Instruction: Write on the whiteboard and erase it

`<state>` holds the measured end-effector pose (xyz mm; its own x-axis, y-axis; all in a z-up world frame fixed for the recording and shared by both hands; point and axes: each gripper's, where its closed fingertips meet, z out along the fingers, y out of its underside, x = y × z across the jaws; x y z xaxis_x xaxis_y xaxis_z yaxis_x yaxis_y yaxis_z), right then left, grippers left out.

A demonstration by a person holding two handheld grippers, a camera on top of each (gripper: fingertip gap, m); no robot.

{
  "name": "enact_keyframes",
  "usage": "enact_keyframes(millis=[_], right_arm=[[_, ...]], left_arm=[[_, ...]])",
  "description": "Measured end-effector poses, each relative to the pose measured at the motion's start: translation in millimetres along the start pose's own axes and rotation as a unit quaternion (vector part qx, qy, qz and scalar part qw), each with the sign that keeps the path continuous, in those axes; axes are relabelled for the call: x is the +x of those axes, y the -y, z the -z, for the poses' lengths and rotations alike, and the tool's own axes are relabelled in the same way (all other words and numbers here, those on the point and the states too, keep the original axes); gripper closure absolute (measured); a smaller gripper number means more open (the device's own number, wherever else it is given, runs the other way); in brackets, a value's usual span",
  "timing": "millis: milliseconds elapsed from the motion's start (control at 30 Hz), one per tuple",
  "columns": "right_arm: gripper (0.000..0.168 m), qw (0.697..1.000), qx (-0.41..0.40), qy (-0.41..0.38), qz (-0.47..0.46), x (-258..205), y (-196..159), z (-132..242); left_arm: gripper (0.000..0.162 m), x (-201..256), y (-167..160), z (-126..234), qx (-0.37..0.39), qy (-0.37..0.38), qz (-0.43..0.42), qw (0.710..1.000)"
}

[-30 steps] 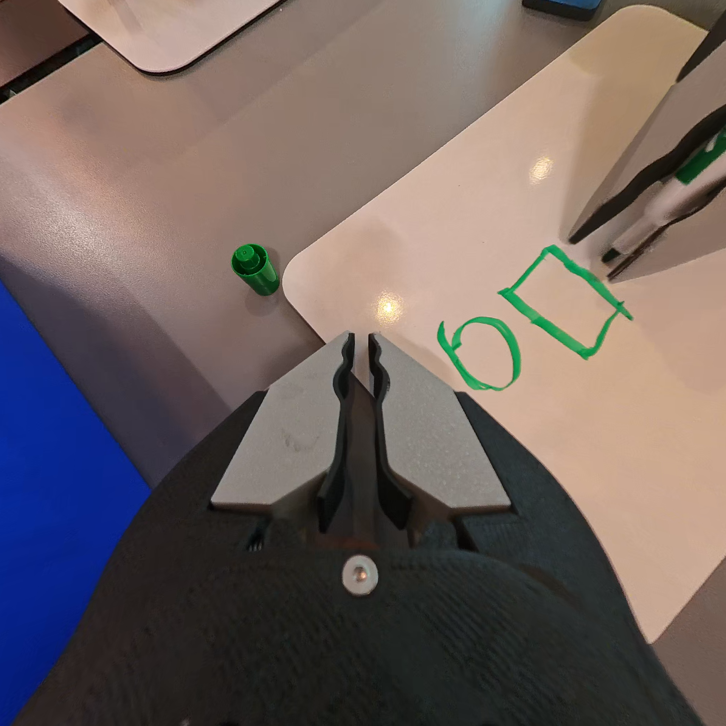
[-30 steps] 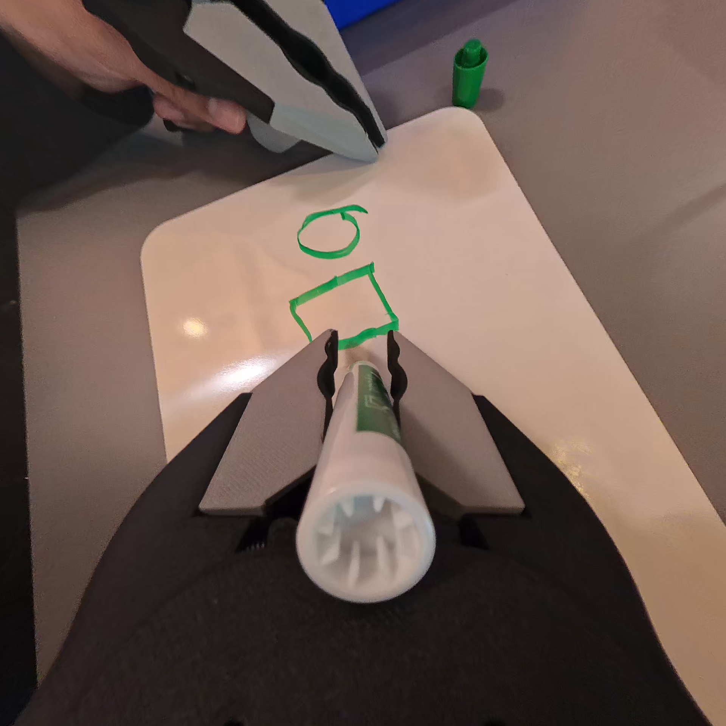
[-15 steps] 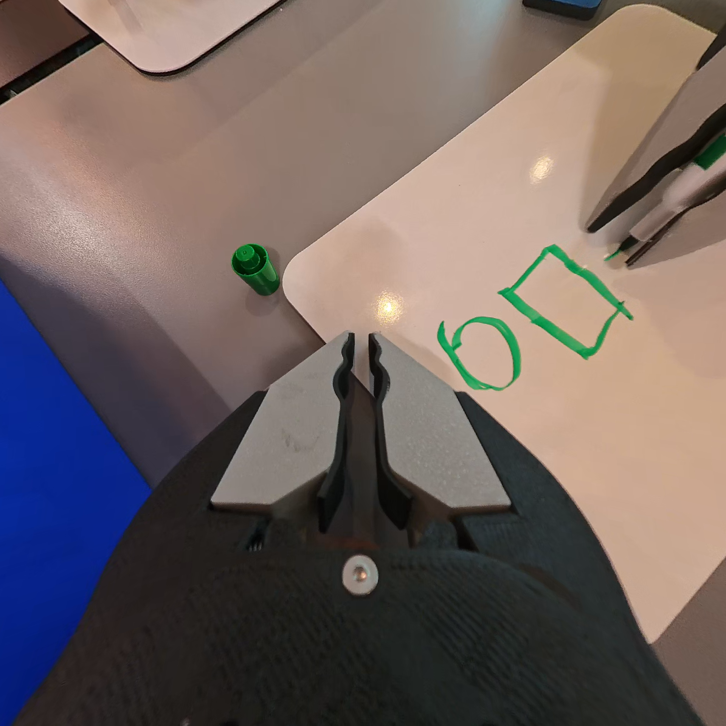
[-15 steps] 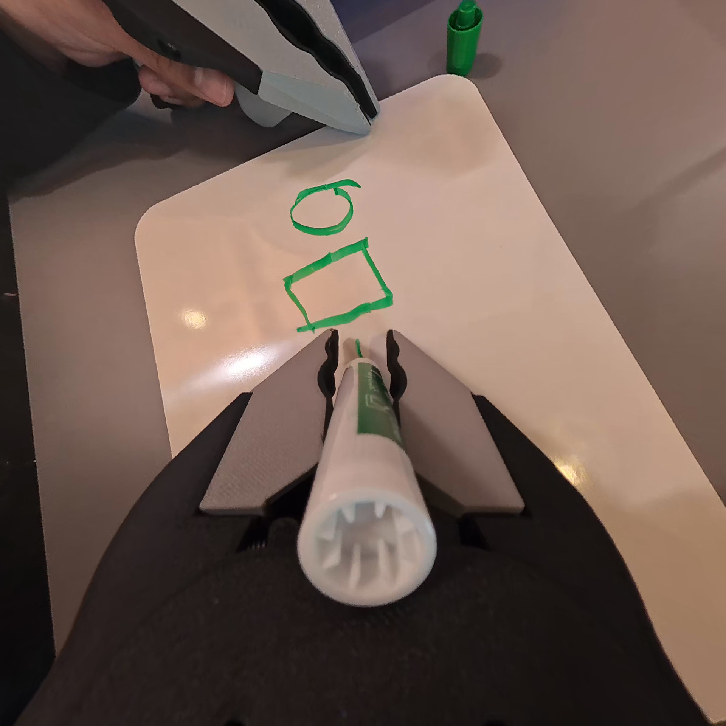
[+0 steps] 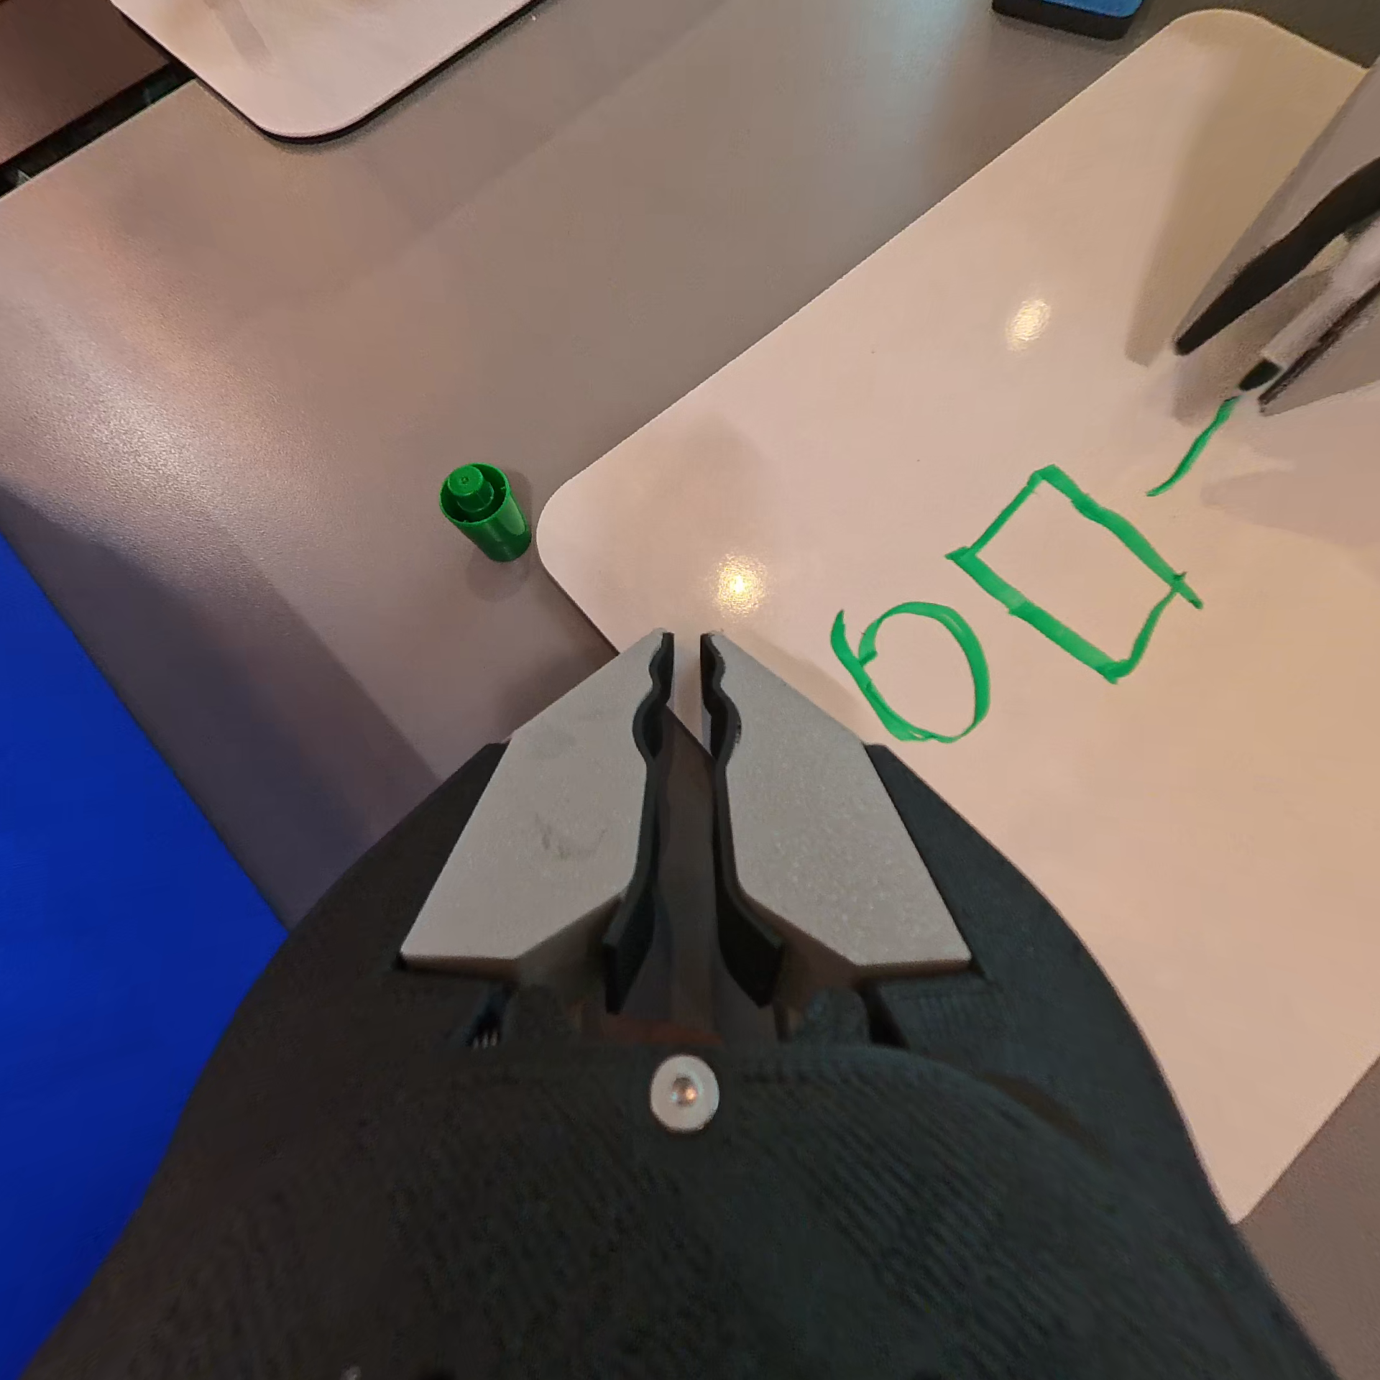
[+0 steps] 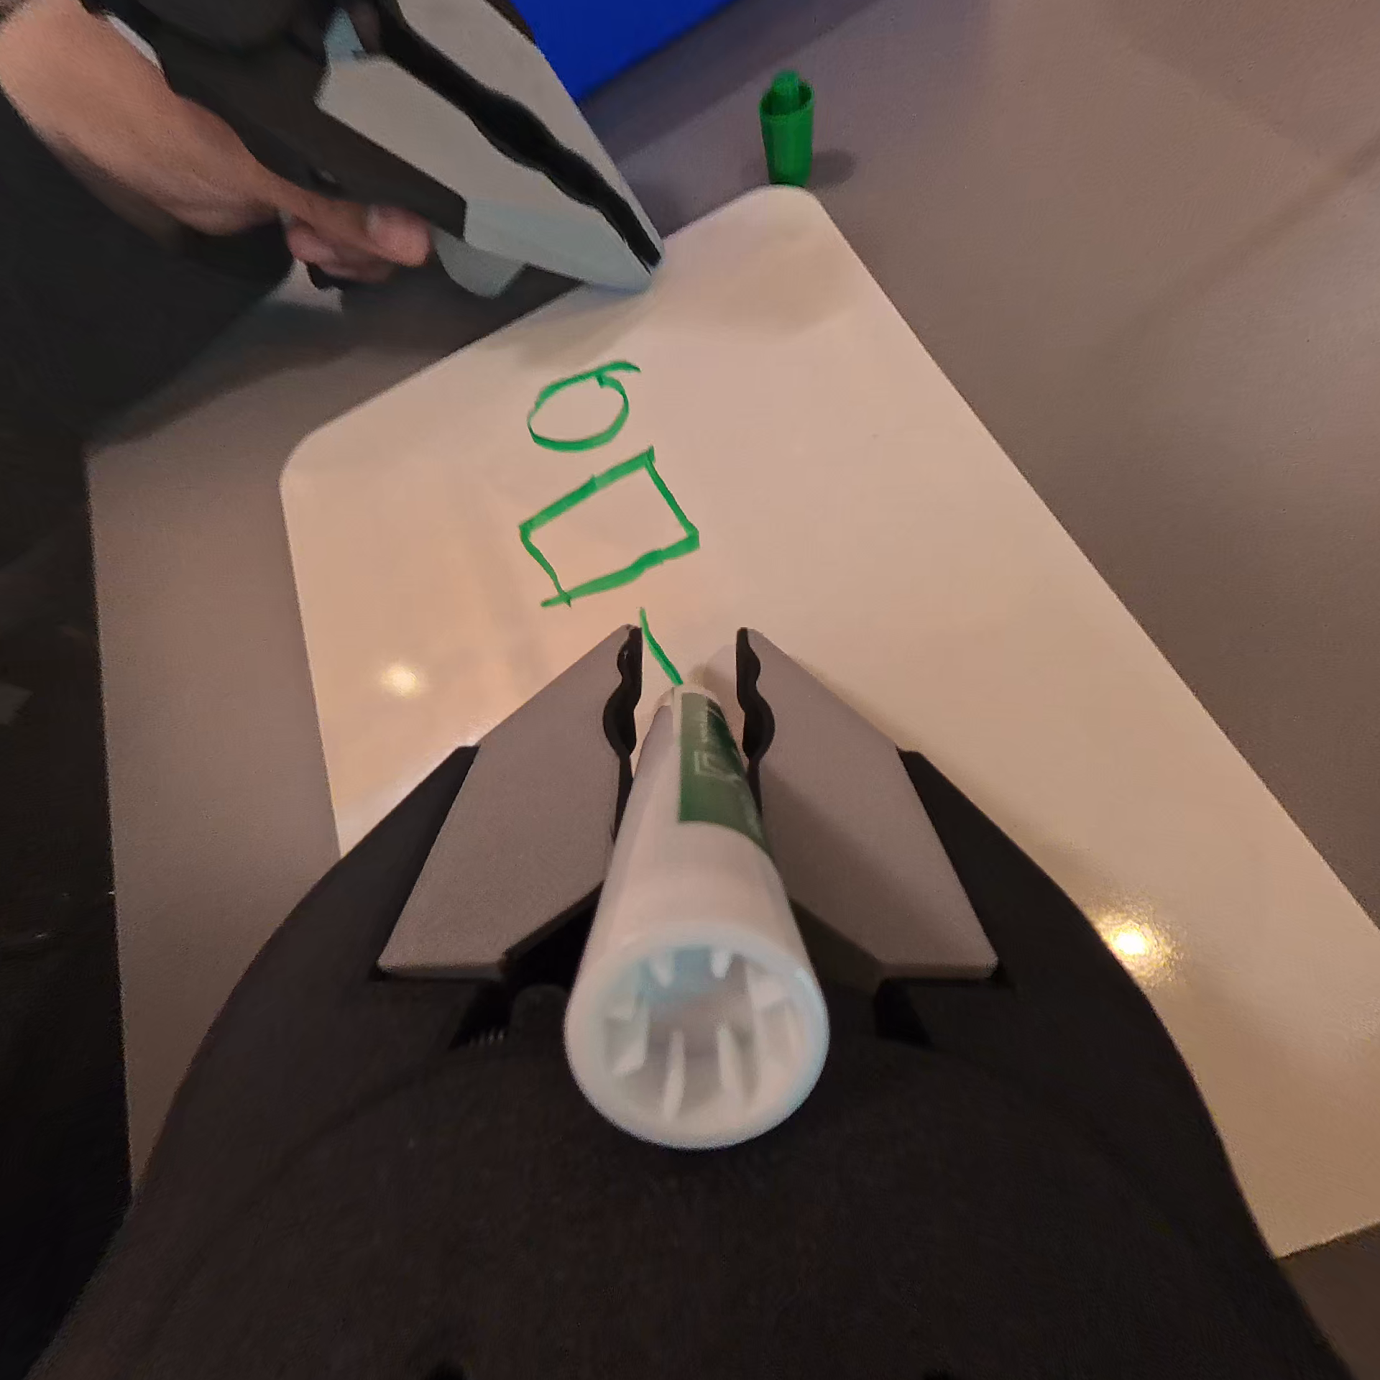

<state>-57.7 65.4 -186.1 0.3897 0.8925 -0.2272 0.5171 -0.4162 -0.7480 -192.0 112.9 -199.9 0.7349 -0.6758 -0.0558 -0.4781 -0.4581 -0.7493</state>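
Observation:
A white whiteboard (image 5: 933, 336) (image 6: 859, 463) lies flat on the grey table. It bears a green circle (image 5: 922, 676) (image 6: 579, 407), a green square (image 5: 1068, 579) (image 6: 608, 526) and a short new green stroke (image 5: 1195, 455) (image 6: 657, 646). My right gripper (image 6: 683, 646) is shut on a white marker with a green label (image 6: 709, 859), its tip on the board at the stroke's end; it also shows in the left wrist view (image 5: 1284, 299). My left gripper (image 5: 687, 646) is shut and empty, tips at the board's near-left edge; it also shows in the right wrist view (image 6: 523, 179).
The marker's green cap (image 5: 485, 519) (image 6: 788, 131) stands on the table just off the board's corner. A second white board (image 5: 321, 60) lies at the far left. A dark eraser-like block (image 5: 1068, 15) sits at the far edge. Blue floor (image 5: 89, 896) lies beyond the table edge. One gripper's finger ends stand about 15 cm off the other's.
My right gripper has drawn the marker back away from the square, leaving a new short green stroke behind it. The left gripper has not moved.

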Motion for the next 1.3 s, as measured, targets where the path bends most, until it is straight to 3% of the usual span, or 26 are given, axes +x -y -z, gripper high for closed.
enact_keyframes(millis=[367, 1300], right_arm=[[0.144, 0.998, -0.03, -0.041, 0.037, 7, 4, -12], [0.145, 0.997, -0.059, -0.021, 0.054, 1, -12, -5]], left_arm=[[0.157, 0, 0, 0, 0.0, 0.001, -0.002, 1.0], [0.157, 0, 0, 0, 0.0, 0.001, -0.001, 1.0]])
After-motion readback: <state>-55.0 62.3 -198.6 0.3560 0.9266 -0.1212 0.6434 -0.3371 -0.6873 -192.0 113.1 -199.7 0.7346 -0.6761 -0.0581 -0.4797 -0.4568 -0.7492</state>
